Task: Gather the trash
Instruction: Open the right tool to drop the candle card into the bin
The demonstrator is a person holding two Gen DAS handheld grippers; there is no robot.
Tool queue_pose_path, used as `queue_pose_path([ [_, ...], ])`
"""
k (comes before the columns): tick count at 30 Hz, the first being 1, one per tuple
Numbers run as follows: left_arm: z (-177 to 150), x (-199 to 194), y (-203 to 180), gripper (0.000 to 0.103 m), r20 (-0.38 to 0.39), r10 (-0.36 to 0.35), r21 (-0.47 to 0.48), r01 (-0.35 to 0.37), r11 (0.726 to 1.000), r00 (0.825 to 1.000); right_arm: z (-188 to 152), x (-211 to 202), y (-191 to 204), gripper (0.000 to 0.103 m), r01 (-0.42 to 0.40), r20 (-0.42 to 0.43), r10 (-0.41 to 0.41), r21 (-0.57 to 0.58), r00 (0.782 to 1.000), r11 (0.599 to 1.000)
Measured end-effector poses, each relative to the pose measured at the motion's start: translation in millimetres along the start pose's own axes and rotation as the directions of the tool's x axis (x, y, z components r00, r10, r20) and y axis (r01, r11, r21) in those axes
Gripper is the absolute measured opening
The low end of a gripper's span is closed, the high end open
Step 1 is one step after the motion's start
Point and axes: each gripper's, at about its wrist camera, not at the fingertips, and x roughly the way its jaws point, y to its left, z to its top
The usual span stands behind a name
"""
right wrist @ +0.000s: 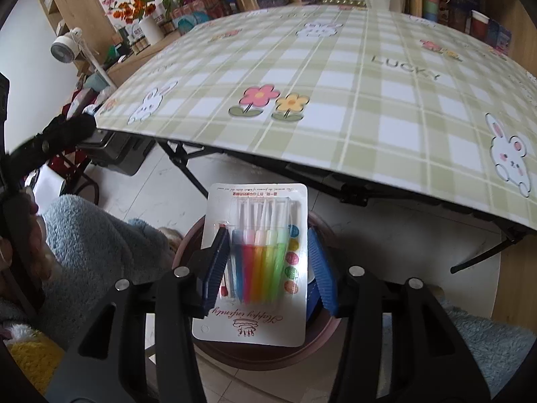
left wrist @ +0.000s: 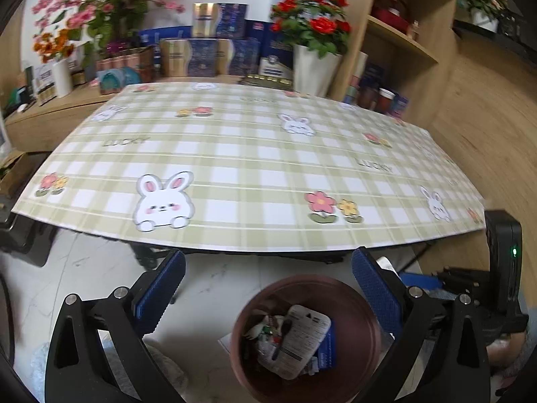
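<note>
Two grippers, one bin, and I'm right over it. My right gripper has its blue pads against the side edges of a candle pack — the jaws stand partly closed, pinching the card by its width so the flat sheet hangs level above the bin. I judge that's the point of holding it here: the brown rim shows under the card on both sides, so letting go should drop it straight in. Whether the right pad truly touches the card edge I can't tell for sure; the left one clearly does.

My left gripper is spread wide and holds nothing, hovering just beside the same bin, which sits on the pale floor below the table edge. Inside the bin there's already trash — a white printed card, a blue wrapper and some small bits I can't make out. That pile is loose and fills much of the bottom, so the card may land tilted on top.

Around me: the checked tablecloth with rabbits and flowers shows no trash that I can see, so I reckon this is near the last piece. The table edge overhangs close above the bin, and black folding legs stand just behind it. Potted roses and boxes sit well back.
</note>
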Motion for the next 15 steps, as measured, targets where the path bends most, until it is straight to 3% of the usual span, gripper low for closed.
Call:
queue_pose_path([
  [4, -3.4, 0.3, 11.6, 0.097, -0.015, 0.037, -0.021, -0.037, 0.999, 0.999, -1.0, 5.9, 4.8, 0.052, -0.001, -0.019, 0.001, -0.013, 1.000, 1.000],
  [6, -4.8, -1.1, 15.0, 0.097, -0.014, 0.052, -0.030, -0.052, 0.998, 0.999, -0.9, 5.0, 7.6, 0.069, 0.000, -0.015, 0.000, -0.025, 1.000, 1.000],
  [11, -3.7, -0.7, 14.8, 0.097, -0.007, 0.091, -0.019, -0.091, 0.996, 0.996, 4.1, -3.9, 11.4, 0.092, 0.033, 0.040, -0.031, -0.056, 0.999, 0.998],
  [15, -3.0, -1.9, 11.0, 0.097, 0.001, 0.110, 0.000, -0.110, 0.994, 0.994, 7.5, -10.9, 11.7, 0.097, 0.062, 0.066, -0.057, -0.065, 0.996, 0.996],
])
